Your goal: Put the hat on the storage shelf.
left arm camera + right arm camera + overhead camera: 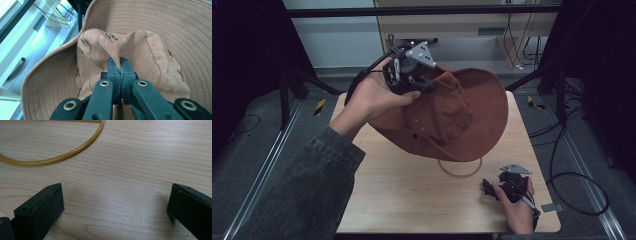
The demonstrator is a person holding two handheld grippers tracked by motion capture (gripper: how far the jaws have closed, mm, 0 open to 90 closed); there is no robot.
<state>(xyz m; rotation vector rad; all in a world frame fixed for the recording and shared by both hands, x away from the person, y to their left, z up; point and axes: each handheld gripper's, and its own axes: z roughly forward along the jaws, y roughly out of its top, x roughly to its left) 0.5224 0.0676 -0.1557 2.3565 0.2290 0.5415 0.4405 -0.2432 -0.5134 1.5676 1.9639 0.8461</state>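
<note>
On my left arm I see a grey-green denim sleeve [312, 185] with a stitched cuff. Both grippers, left gripper [424, 85] and right gripper [490, 190], are black, each topped by a grey three-cornered plate with dark screw holes and trailing a black cable. My left gripper's black arms carry brass-ringed rivets.

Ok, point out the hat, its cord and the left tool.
hat [447, 112]: high view, on the crown's brown fabric.
cord [460, 173]: high view, on the yellow loop lying on the table.
left tool [120, 65]: left gripper view, between its closed tips pinching the crown.
</note>
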